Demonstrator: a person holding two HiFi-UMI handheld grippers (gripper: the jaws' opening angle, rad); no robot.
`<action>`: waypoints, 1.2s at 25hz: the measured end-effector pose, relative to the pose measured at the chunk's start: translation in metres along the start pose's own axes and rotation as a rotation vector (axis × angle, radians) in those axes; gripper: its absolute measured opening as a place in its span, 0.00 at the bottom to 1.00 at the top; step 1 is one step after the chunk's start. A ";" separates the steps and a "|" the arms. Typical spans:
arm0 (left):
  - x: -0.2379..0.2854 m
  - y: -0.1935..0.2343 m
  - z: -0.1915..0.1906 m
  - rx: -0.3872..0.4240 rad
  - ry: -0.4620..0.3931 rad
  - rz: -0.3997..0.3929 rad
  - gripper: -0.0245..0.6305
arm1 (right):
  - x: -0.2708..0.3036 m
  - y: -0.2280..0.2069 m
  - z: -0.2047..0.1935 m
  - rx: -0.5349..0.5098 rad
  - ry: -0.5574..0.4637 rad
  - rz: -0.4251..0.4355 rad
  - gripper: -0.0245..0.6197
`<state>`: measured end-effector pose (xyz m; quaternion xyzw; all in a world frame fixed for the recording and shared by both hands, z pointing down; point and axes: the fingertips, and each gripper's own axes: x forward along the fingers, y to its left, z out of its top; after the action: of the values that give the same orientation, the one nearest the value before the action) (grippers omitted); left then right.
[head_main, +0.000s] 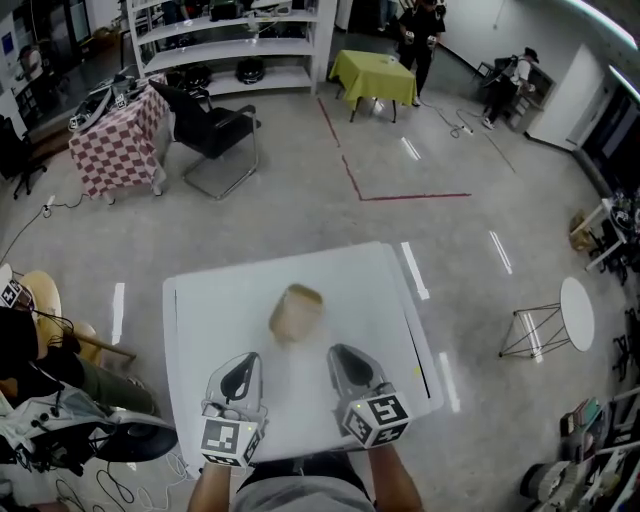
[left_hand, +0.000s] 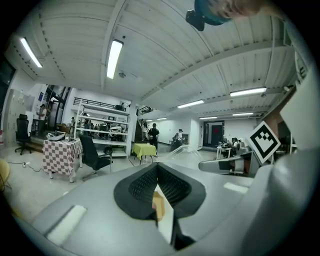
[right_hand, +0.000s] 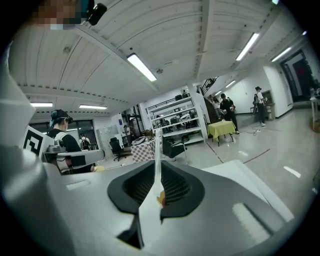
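Head view. Item: tan bag (head_main: 297, 312), lying free at mid-counter (head_main: 210, 300). The left tool (head_main: 242, 368) and right tool (head_main: 348, 362) sit just short of it, one on each side, touching nothing.

Left gripper view. Left tool pressed together, empty; a sliver of the tan bag (left_hand: 158, 206) shows beyond.

Right gripper view. Right tool likewise closed, empty.

Hazard, as judged: closed tips pushed forward would probably shove or crumple the light bag rather than grip it.

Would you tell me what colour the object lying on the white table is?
Tan object; clearest in the head view.
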<state>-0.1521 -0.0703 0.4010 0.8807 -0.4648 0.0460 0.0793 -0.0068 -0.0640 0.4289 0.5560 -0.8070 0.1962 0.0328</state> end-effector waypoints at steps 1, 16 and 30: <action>-0.002 -0.002 0.001 0.002 -0.004 -0.009 0.06 | -0.005 0.000 0.002 -0.007 -0.010 -0.015 0.10; -0.032 -0.036 0.013 0.033 -0.034 -0.154 0.06 | -0.086 0.007 0.008 -0.056 -0.124 -0.203 0.10; -0.035 -0.078 0.004 0.059 -0.010 -0.273 0.06 | -0.141 -0.004 -0.002 -0.102 -0.166 -0.356 0.10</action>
<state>-0.1073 0.0004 0.3841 0.9379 -0.3395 0.0439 0.0567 0.0503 0.0603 0.3939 0.7017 -0.7049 0.0998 0.0286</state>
